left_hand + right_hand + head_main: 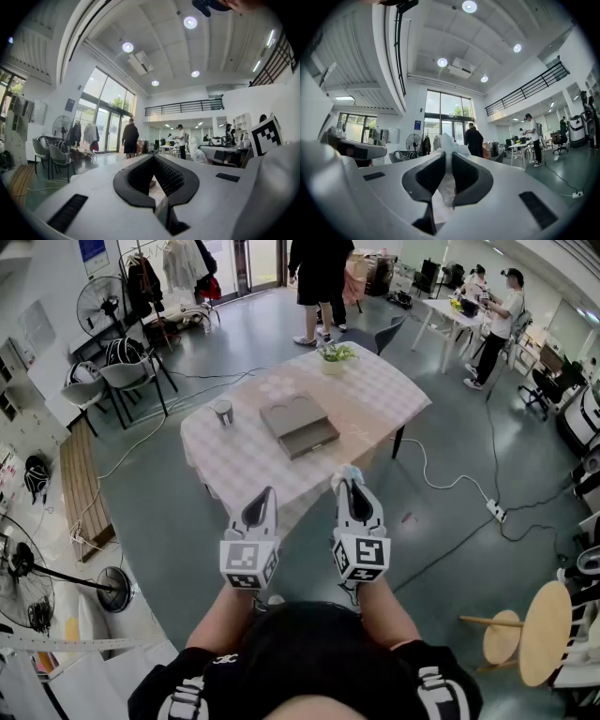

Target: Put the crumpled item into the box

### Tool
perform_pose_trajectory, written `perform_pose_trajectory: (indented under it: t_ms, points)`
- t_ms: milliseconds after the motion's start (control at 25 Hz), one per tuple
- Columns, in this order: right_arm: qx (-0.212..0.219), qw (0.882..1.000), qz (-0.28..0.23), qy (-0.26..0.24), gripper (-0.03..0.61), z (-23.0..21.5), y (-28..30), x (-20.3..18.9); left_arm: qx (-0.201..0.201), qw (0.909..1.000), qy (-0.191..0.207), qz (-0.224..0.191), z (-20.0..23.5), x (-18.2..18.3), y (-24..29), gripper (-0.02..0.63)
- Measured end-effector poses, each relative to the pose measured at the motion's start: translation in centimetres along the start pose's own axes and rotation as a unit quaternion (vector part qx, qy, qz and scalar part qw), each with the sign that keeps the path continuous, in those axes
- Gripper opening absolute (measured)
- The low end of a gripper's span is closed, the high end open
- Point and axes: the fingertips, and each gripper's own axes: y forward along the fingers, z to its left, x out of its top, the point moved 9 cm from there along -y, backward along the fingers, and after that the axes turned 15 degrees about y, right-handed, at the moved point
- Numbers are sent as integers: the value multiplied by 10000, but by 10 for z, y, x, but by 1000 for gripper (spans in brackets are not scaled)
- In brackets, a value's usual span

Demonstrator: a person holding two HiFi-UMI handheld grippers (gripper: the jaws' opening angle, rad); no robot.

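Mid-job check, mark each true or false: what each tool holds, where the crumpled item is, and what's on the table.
1. The right tool grips the crumpled item. True.
2. The crumpled item already lies in the box. False: it is clamped in the right tool.
3. The left tool holds the cup. False: that tool is empty, its tips together; the cup stands on the table, left of the box.
4. A potted plant stands near the table's far edge. True.

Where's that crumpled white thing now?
The crumpled item is pinched in the right gripper, centre-right in the head view, by the table's near edge, short of the box.
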Motion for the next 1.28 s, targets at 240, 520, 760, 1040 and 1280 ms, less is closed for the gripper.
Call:
perform_pose_trajectory:
  t_ms: [240,520,760,1040,1280]
  points:
    - [64,9999,-91,32,44,-10,-13,3,-20,10000,57,11,-17,3,-1,-9]
    - [213,9997,-77,93,44,-29,-33,7,106,9999,43,42,-46,8,-8,-9]
    - [391,9992,29,105,46,-40,-44,16,284,9995,-22,137,-69,15,-19,-9]
    - [475,9988,62,128,45,-65,-55,10,436,9990,-31,115,-97,12,-20,-9]
    - [507,9987,52,79,46,-69,-40,6,410,9991,-31,34,-93,7,-3,-9]
